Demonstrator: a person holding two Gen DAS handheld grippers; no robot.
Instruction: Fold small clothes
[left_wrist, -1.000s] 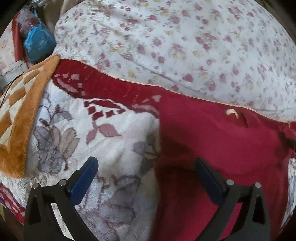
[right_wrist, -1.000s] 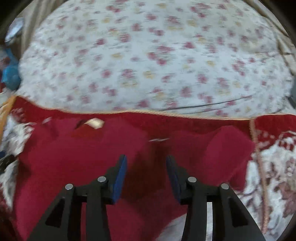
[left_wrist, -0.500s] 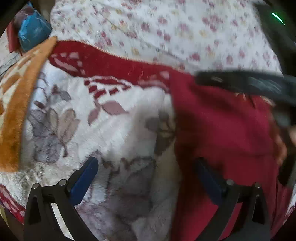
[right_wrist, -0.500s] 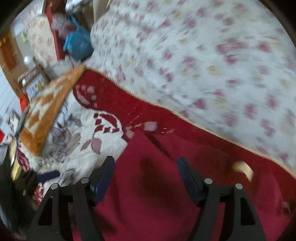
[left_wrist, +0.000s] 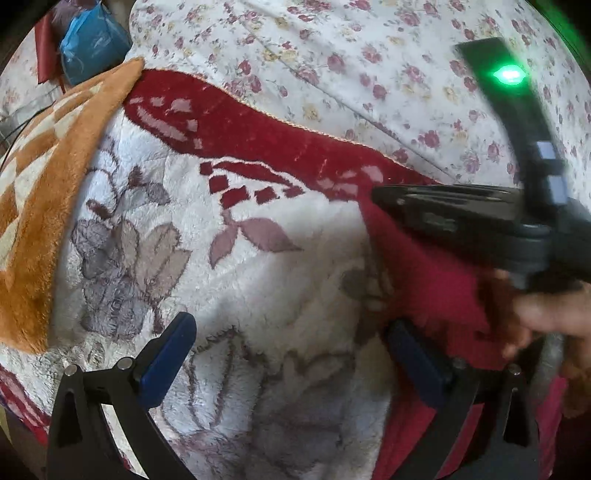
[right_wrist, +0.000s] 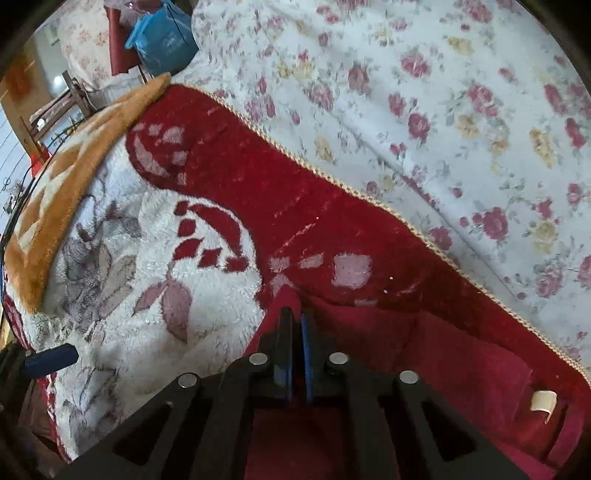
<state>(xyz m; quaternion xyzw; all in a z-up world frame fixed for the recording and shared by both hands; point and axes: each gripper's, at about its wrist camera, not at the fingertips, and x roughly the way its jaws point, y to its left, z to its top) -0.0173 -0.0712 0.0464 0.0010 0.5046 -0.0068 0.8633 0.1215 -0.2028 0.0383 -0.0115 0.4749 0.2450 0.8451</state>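
Note:
A small dark red garment (right_wrist: 424, 354) lies on a plush white and red flowered blanket (right_wrist: 155, 266); its pale neck label (right_wrist: 543, 404) shows at the right. My right gripper (right_wrist: 295, 325) is shut on the garment's upper left corner. In the left wrist view the garment (left_wrist: 436, 280) lies at the right, with the right gripper's black body (left_wrist: 461, 218) reaching over its top edge. My left gripper (left_wrist: 291, 354) is open and empty, low over the blanket (left_wrist: 258, 280), its right finger (left_wrist: 413, 358) at the garment's left edge.
An orange and cream checked blanket (left_wrist: 40, 177) lies at the left. A white quilt with red roses (left_wrist: 351, 55) rises behind. A blue plastic bag (left_wrist: 92, 40) sits at the far left corner. A hand (left_wrist: 550, 314) holds the right gripper.
My right gripper swung left to the garment's upper left corner and shut on it. My left gripper stayed open and shifted slightly left.

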